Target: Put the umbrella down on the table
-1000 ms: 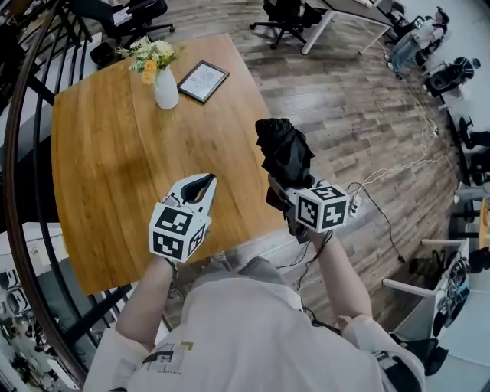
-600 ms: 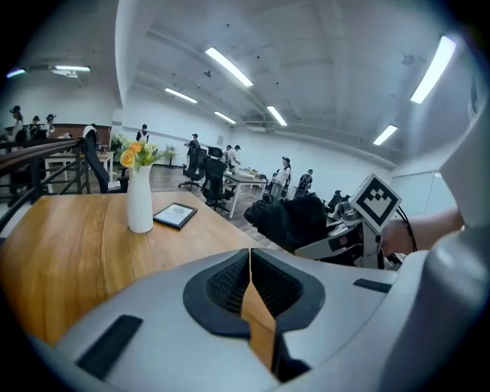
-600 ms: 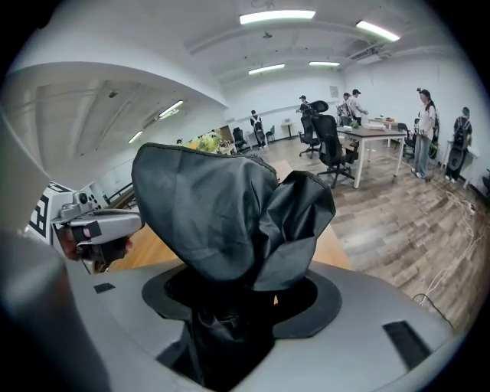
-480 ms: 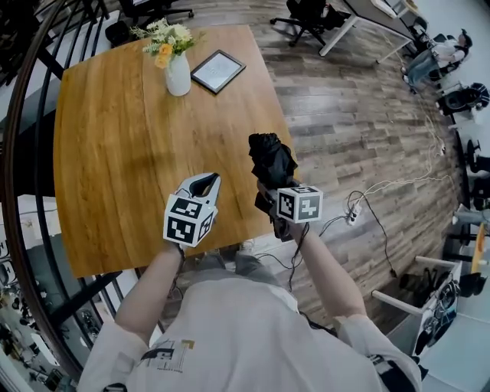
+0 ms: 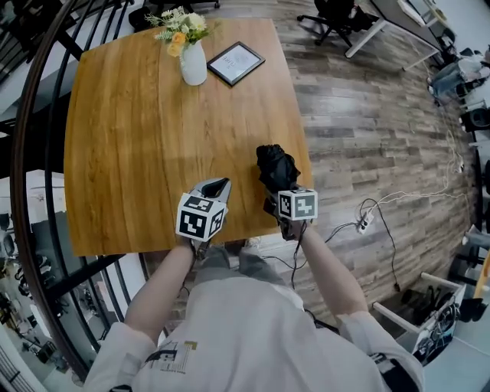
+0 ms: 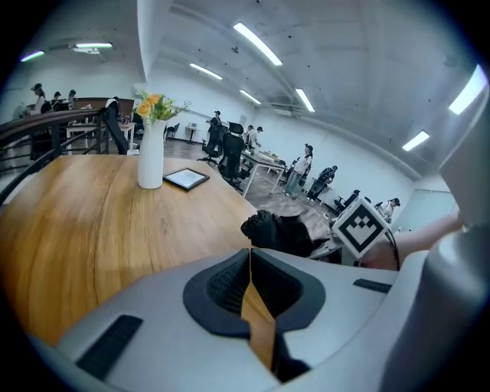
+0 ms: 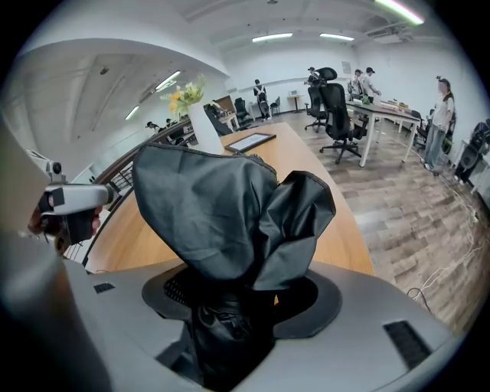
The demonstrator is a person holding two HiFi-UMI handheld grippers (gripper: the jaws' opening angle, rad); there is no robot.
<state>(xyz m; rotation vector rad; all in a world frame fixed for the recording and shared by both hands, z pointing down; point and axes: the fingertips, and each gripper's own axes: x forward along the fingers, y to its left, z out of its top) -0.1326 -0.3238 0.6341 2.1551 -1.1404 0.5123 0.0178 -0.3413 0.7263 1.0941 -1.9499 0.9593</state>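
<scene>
1. Right gripper: fingers clenched on the folded black umbrella, with the fabric bunching up right out of them.
2. Left gripper: fingers pressed together with nothing in them, just left of the umbrella.
3. Progress, I'd say: the umbrella hangs over the wooden worktop's near right edge, not laid down. Lowering and letting go are left.
4. Far ahead of the fingers are a flower vase and a tablet. Plank floor and office chairs are off right.

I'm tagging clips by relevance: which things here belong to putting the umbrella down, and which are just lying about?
In the job: black folded fabric umbrella; right gripper, shut on it; brown wooden table.
Lying about: white vase of flowers; flat dark-framed panel.
</scene>
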